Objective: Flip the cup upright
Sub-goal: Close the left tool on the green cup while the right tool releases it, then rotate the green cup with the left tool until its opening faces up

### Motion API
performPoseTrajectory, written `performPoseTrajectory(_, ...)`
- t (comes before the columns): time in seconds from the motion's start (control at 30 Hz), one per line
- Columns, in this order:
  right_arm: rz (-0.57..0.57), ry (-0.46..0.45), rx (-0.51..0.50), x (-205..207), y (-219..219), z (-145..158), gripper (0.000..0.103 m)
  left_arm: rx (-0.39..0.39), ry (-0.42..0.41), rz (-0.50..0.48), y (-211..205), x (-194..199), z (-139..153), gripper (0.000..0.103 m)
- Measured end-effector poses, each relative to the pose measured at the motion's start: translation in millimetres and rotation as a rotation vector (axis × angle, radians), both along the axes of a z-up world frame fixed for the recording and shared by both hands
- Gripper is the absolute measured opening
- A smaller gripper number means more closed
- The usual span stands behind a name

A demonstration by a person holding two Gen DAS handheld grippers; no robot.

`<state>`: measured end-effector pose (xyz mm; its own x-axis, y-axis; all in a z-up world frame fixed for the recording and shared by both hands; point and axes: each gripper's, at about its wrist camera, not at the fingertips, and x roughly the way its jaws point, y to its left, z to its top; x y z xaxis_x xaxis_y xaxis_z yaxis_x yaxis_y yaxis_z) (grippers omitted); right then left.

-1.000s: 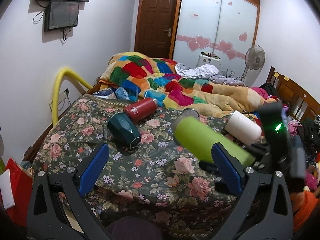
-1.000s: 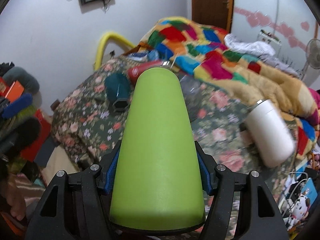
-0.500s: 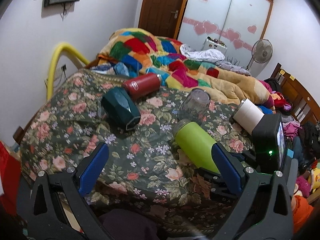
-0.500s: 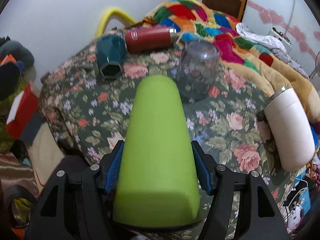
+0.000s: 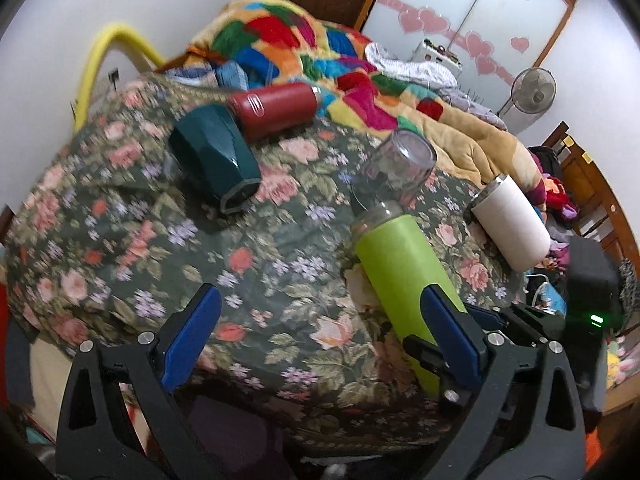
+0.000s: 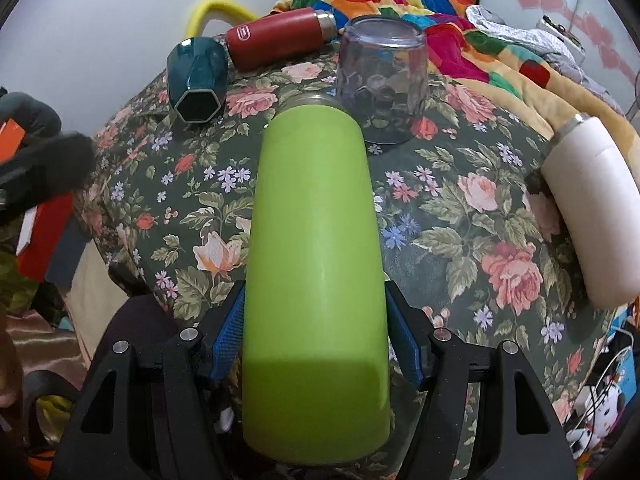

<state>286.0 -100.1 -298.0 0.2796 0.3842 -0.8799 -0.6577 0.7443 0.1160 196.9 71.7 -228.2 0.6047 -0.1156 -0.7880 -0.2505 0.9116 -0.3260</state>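
Observation:
My right gripper (image 6: 316, 340) is shut on a lime green cup (image 6: 316, 248), its blue pads clamped on both sides near the base. The cup lies tilted with its metal rim pointing away, low over the floral bedspread (image 6: 452, 224). In the left wrist view the green cup (image 5: 400, 264) slants at the right, with the right gripper (image 5: 472, 344) behind my right finger. My left gripper (image 5: 320, 328) is open and empty above the bed's near edge.
A clear glass (image 6: 380, 76) stands upside down just beyond the green cup's rim. A teal faceted cup (image 6: 198, 80), a red bottle (image 6: 280, 38) and a white cup (image 6: 592, 216) lie on their sides. A patchwork quilt (image 5: 304, 44) is heaped at the back.
The right gripper has lowered the green cup toward the bedspread, its rim now close to the upturned glass. The left gripper has tipped downward, still open.

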Motion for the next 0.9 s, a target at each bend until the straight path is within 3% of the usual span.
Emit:
performPoseTrajectory(0.13,-0.021,-0.029,0.036,-6.8,-19.1,19.3,0.063,-0.044,0.046,-0.025,-10.0,14.2,-9.2,0.095)
performPoseTrajectory(0.43,-0.178,-0.190,0.063,-24.1,-76.8,65.9,0.066,-0.110,0.138,-0.133,-42.9,41.7,-35.0,0.089)
performPoseTrajectory(0.53,-0.219,-0.242,0.074,-34.8,-89.6,76.4,0.066,-0.138,0.173,-0.125,-47.5,50.2,-41.6,0.084)
performPoseTrajectory(0.73,-0.265,-0.284,0.118,-47.9,-101.2,88.7,0.066,-0.053,0.255,-0.115,-63.8,67.2,-54.7,0.079)
performPoseTrajectory(0.9,-0.292,-0.291,0.156,-56.0,-111.4,92.2,0.066,0.033,0.275,-0.124,-73.5,77.7,-59.6,0.079)
